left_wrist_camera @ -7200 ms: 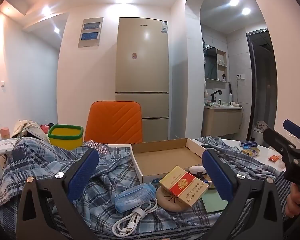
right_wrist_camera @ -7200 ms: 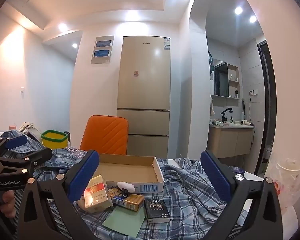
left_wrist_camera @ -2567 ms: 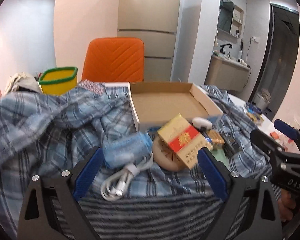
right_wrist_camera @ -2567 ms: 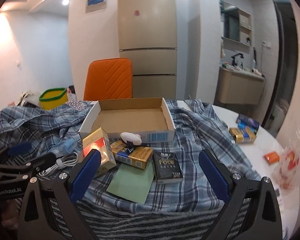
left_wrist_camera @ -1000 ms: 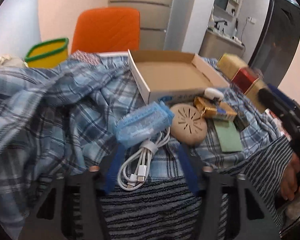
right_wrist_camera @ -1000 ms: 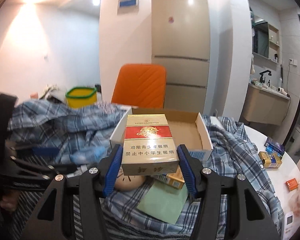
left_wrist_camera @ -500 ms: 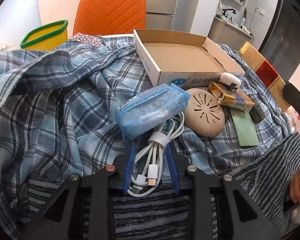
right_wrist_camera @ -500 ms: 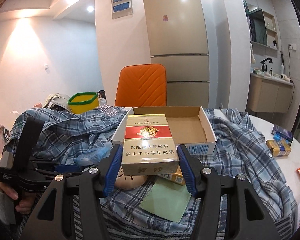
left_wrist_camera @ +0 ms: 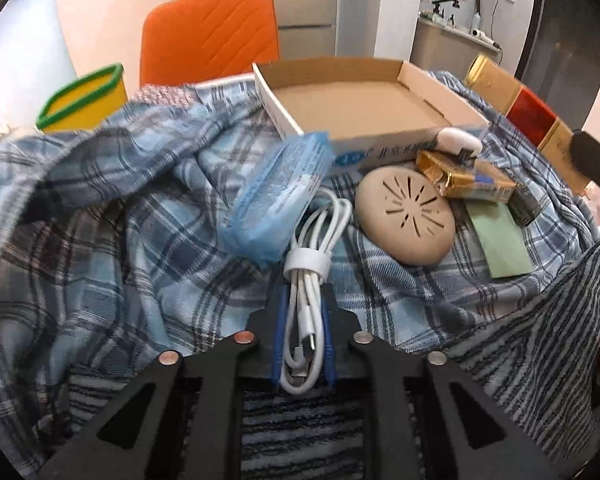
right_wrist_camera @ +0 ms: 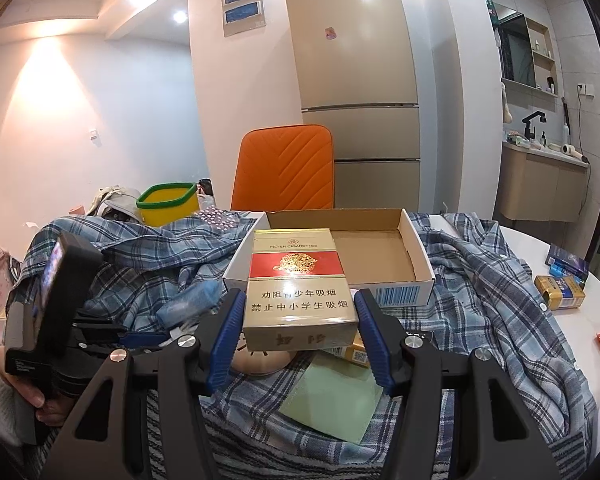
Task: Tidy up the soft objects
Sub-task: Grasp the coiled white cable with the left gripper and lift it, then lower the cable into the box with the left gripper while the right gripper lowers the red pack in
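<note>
White round table (right_wrist_camera: 518, 240) carries a rumpled blue plaid shirt (right_wrist_camera: 480, 280) and small packs (right_wrist_camera: 560, 286).

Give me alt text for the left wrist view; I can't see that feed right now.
The left gripper is closed on a bundled white cable lying on a blue plaid shirt. Just beyond it lie a blue plastic packet and a round beige disc, with an open cardboard box and an orange chair behind.
</note>
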`<action>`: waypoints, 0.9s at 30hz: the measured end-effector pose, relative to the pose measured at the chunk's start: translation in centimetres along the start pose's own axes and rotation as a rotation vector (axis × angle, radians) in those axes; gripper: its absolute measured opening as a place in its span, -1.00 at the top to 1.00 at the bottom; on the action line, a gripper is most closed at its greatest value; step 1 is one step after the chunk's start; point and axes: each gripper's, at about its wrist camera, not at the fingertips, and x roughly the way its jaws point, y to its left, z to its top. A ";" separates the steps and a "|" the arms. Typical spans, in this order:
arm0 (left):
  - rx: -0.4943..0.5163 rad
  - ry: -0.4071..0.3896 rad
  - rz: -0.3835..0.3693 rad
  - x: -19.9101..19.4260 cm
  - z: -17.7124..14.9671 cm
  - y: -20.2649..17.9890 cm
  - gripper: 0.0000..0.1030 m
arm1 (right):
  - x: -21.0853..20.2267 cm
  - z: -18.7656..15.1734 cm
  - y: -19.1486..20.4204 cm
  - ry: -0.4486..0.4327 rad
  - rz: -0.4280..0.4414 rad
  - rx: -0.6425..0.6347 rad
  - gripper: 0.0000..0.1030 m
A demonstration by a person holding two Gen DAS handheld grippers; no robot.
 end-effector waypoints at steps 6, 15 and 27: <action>0.025 -0.090 -0.003 -2.6 -0.2 -0.7 0.83 | -0.1 0.0 -0.1 -0.007 0.000 0.004 -0.14; 0.008 -0.214 -0.020 -6.9 -0.1 -2.3 0.84 | -0.9 0.0 0.0 -0.036 0.003 0.003 -0.14; 0.016 -0.460 -0.029 -12.1 2.6 -4.4 0.84 | -2.8 1.3 0.5 -0.122 -0.050 -0.029 -0.14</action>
